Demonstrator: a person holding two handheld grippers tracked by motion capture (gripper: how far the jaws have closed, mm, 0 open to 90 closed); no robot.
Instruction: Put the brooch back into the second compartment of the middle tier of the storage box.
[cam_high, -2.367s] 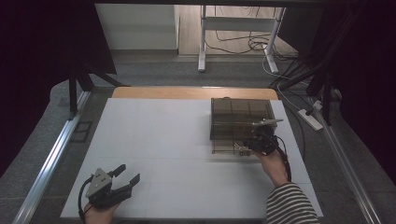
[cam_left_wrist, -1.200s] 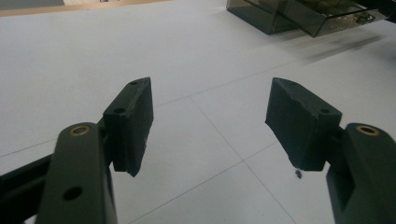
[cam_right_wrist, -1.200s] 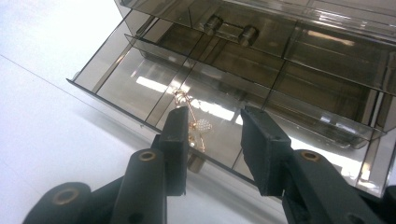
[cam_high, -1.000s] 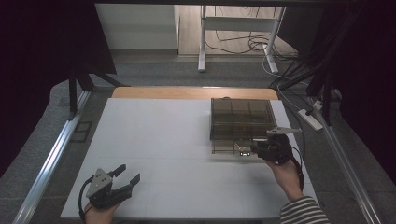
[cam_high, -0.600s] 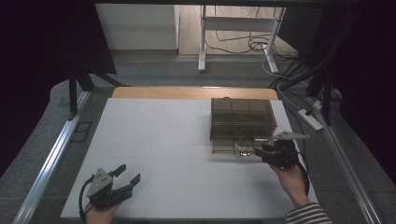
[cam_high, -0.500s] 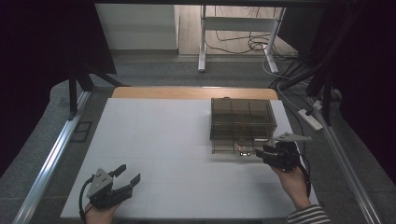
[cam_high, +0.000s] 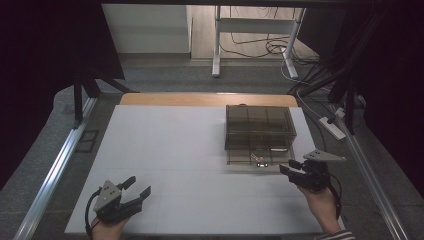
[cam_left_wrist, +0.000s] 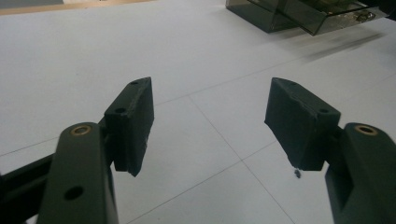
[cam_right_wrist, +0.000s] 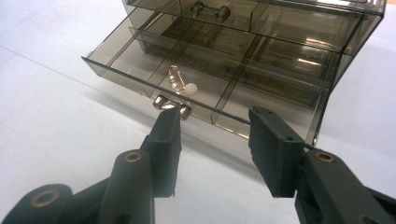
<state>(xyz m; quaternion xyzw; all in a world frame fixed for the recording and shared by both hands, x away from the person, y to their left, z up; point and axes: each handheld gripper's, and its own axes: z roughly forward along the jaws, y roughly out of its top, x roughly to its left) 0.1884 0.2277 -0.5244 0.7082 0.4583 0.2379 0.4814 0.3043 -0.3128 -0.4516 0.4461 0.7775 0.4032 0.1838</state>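
Note:
A smoky clear drawer box (cam_high: 259, 125) stands on the white table at the right. Its bottom drawer (cam_right_wrist: 140, 65) is pulled out, and a small gold jewellery piece (cam_right_wrist: 182, 84) lies in its middle compartment. The drawer's metal knob (cam_right_wrist: 172, 105) sits just past one fingertip of my right gripper (cam_right_wrist: 214, 116). That gripper (cam_high: 287, 166) is open just in front of the drawer. Its jaws have just been opening, with nothing between them. My left gripper (cam_high: 139, 185) rests near the table's front left, open and empty (cam_left_wrist: 210, 93).
The upper drawer's knob (cam_right_wrist: 210, 10) shows on the box above the open drawer. A metal rail (cam_high: 55, 165) runs along the table's left side. A power strip (cam_high: 332, 127) and cables lie beside the right edge.
My right gripper has drawn back from the drawer's front toward the table's front right, and its jaws stand wider. The left gripper has not moved.

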